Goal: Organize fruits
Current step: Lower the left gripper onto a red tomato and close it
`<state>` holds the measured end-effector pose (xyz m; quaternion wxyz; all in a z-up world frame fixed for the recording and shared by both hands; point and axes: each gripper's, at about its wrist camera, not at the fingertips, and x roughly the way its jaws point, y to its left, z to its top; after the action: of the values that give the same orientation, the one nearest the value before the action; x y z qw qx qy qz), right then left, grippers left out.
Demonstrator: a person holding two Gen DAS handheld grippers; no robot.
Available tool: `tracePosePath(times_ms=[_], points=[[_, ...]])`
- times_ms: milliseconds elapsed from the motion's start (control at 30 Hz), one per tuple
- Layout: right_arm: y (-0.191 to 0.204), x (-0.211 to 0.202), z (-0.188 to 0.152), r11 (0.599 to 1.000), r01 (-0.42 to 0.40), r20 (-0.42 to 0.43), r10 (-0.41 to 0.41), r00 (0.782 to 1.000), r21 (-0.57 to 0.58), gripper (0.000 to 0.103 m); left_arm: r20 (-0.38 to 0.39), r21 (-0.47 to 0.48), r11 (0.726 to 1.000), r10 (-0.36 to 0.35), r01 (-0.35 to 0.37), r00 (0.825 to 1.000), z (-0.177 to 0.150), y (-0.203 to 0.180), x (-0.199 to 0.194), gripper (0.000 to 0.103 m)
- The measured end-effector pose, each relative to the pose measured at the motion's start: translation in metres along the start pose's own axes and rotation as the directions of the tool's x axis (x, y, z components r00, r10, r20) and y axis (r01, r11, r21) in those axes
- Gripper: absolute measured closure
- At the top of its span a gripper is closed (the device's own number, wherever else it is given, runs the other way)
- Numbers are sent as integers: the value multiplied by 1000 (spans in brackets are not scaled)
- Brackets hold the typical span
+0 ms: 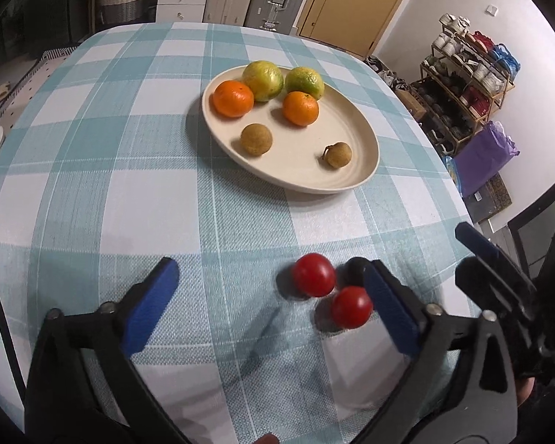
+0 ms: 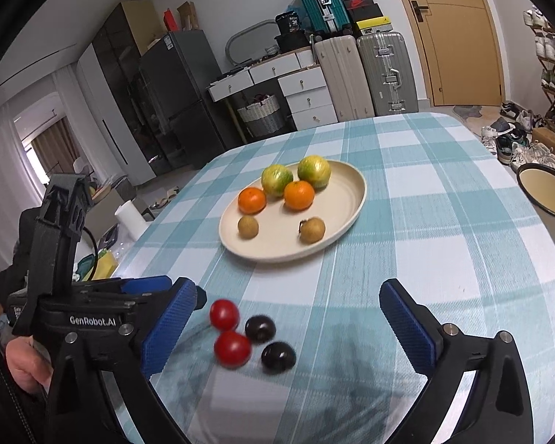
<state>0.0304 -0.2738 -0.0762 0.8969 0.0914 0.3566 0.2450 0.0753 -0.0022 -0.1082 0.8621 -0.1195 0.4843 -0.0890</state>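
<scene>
A cream plate [image 1: 366,170] [image 2: 359,199] in the middle of the checked tablecloth holds two oranges [image 1: 233,98], two green citrus fruits [image 1: 262,80] and two brown longans [image 1: 255,140]. Nearer me on the cloth lie two red tomatoes [image 1: 313,274] [image 2: 224,314] and two dark plums [image 2: 260,328]. In the left wrist view only one plum [image 1: 355,270] shows, partly hidden by a finger. My left gripper [image 1: 270,270] is open, and the tomatoes lie just inside its right finger. My right gripper [image 2: 288,288] is open above the cloth, with the small fruits near its left finger.
The two grippers hang side by side, and the left one's black frame [image 2: 55,259] fills the left of the right wrist view. A round basin [image 2: 544,192] stands off the table's right edge. A paper roll [image 2: 127,214] stands past its left edge. Suitcases, drawers and a shoe rack [image 1: 462,85] line the walls.
</scene>
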Motion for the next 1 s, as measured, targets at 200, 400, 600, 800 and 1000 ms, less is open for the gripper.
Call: tracePosePath(times_ms=[200,400,600,800,1000], points=[[-1,-6,-16,1000,-6,14,6,1000,6,1,-22,-10,1000,-13,12,1000,-5,4,5,1],[-4,-8,-25,1000,-7,5,7,1000,11,1,-52,-17,1000,-23,22,998,-7,6,16,2],[-10,-4,-29,1000,-11,-4,11,1000,19,1,-32,24,1000,5,-4,999,-5,-3,18,2],[-15,-1,-28,999,-17,-11,17,1000,36,1,-54,38,999,-32,34,998,-3,-7,26,24],[-19,5,-26,998,-27,-21,28,999,51,1,-70,41,993,-106,110,992,0,-8,31,54]])
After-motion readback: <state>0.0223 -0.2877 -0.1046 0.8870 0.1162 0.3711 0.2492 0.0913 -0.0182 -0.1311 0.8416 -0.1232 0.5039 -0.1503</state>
